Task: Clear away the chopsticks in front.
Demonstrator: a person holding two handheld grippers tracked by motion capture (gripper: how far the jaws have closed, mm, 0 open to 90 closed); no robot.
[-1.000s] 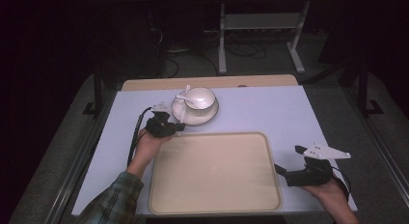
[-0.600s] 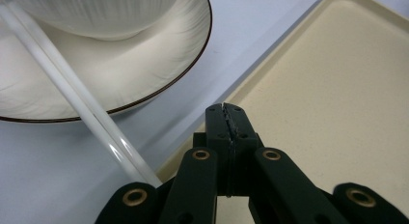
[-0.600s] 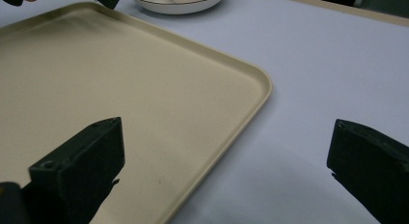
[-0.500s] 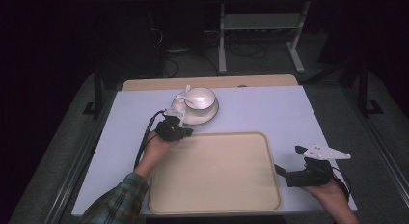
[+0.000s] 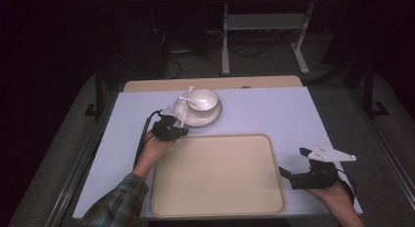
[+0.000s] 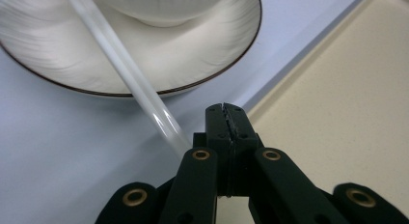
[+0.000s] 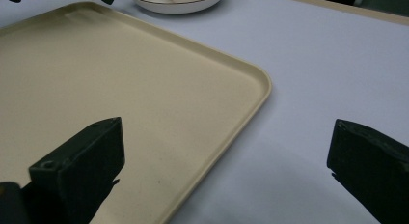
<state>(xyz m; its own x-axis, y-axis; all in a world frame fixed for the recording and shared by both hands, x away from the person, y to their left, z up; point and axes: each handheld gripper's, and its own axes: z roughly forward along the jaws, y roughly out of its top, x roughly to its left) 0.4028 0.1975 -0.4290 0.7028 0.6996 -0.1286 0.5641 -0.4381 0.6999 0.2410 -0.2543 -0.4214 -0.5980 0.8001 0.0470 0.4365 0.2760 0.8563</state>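
Saucer (image 5: 199, 115) with a cup (image 5: 203, 99) on it, at the far-middle of the pale table (image 5: 293, 114), just beyond the far left corner of the beige tray (image 5: 218, 175); a white spoon (image 5: 185, 108) leans across the stack, handle down toward the person. Leftmost: left gripper (image 5: 172, 130), beside the saucer's near-left rim, jaws clenched with nothing between them; in the left gripper view they meet flush just beside the spoon handle (image 6: 130, 72), which passes to their left. Judgement: glazed ware, stiff, slick and breakable, heavy enough that a one-edge pinch would tip the stack; the saucer's thin dark-lined rim (image 6: 226, 69) is the likely grip point, the spoon light but prone to slide or rattle off. Centre: tray bare. Right: right gripper (image 5: 306, 175) low at the tray's near right edge, well apart from the crockery, jaws spread wide, holding nothing. The high view gives the whole layout and both hands; the left gripper view alone gives the rim line and the closeness of handle to jaws; the right gripper view gives the tray's raised lip (image 7: 263, 89) and the gap between its own jaws.
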